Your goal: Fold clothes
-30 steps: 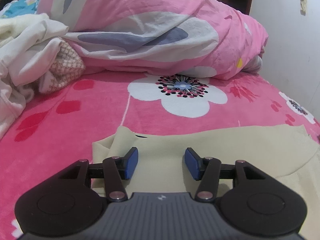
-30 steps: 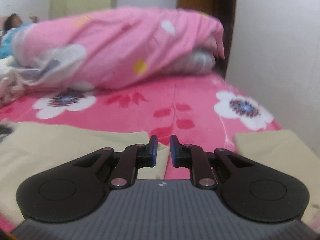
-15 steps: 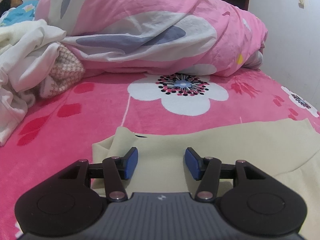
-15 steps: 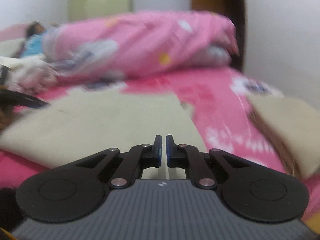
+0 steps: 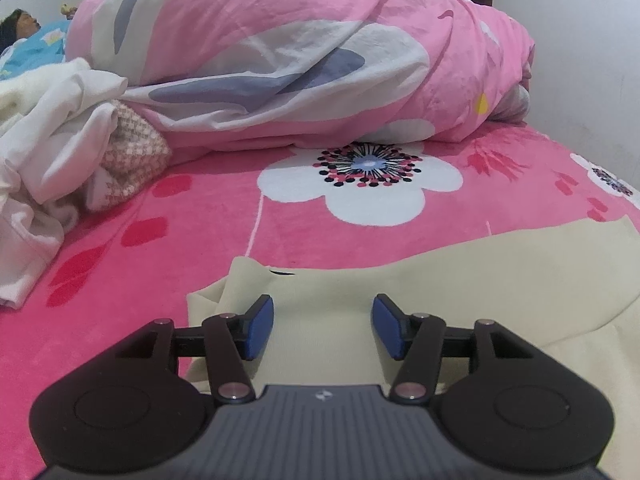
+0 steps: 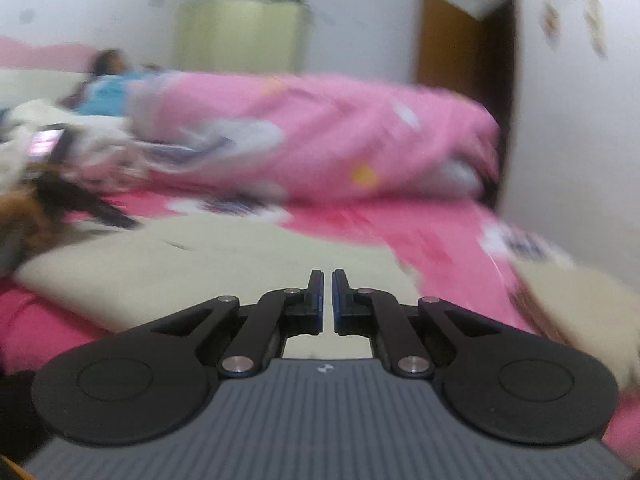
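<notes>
A cream garment [image 5: 460, 280] lies flat on the pink flowered bed sheet [image 5: 160, 240]. My left gripper [image 5: 323, 326] hovers open over its near left corner, with cloth showing under its blue pads and nothing pinched between them. The right wrist view is blurred by motion. There my right gripper [image 6: 327, 296] has its fingers almost together, with a thin strip of cream cloth between them, above the wide cream garment [image 6: 200, 256]. Another cream part [image 6: 580, 300] lies at the right edge.
A rolled pink duvet [image 5: 300, 52] fills the back of the bed. A heap of white and checked clothes [image 5: 52, 132] sits at the left. A person [image 5: 24, 36] lies at the far left. A wall [image 5: 592, 60] borders the right; a brown door [image 6: 452, 48] stands behind.
My right gripper closed at the cream cloth's edge, then swung left and upward, and the cloth now spreads below it. The left gripper stayed open in place, with only a slight shift.
</notes>
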Action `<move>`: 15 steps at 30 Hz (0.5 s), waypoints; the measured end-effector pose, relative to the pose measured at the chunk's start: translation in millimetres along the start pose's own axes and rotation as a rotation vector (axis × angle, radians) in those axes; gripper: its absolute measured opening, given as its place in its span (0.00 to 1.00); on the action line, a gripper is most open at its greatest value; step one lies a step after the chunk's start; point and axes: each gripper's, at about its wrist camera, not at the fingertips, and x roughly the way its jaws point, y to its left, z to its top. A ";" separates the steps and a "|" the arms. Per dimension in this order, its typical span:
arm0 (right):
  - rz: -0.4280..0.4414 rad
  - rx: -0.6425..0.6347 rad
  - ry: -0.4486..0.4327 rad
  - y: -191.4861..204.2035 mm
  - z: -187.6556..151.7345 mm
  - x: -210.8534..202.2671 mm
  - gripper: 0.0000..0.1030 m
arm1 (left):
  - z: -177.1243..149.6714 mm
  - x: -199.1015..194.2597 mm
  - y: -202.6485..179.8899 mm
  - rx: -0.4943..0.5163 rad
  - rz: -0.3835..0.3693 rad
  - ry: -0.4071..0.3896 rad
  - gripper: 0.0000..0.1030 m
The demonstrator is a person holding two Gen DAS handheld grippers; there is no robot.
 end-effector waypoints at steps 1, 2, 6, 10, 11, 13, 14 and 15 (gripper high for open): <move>0.014 -0.032 0.015 7.6 -5.1 4.5 0.03 | 0.6 -0.2 0.3 -0.001 -0.001 0.002 0.55; 0.029 -0.047 0.071 13.0 -16.5 16.5 0.03 | 1.1 -0.4 0.6 -0.002 -0.002 0.004 0.55; 0.032 -0.011 0.125 19.5 -56.2 38.6 0.01 | 7.3 -15.7 4.8 -0.040 -0.005 0.007 0.55; 0.013 -0.051 0.146 25.9 -50.4 43.2 0.01 | 7.4 -75.7 -19.6 0.014 -0.100 -0.130 0.60; 0.015 -0.044 0.136 25.5 -52.7 42.3 0.01 | 4.8 -89.3 -32.9 0.055 -0.136 -0.150 0.63; 0.028 0.009 0.133 17.8 -51.9 41.6 0.01 | -4.9 -108.4 -66.1 0.170 -0.209 -0.147 0.64; 0.034 0.034 0.131 14.9 -52.6 40.4 0.01 | -13.1 -113.2 -83.9 0.231 -0.233 -0.130 0.64; 0.038 0.059 0.129 13.9 -55.4 37.6 0.01 | -22.8 -115.5 -99.8 0.281 -0.247 -0.112 0.64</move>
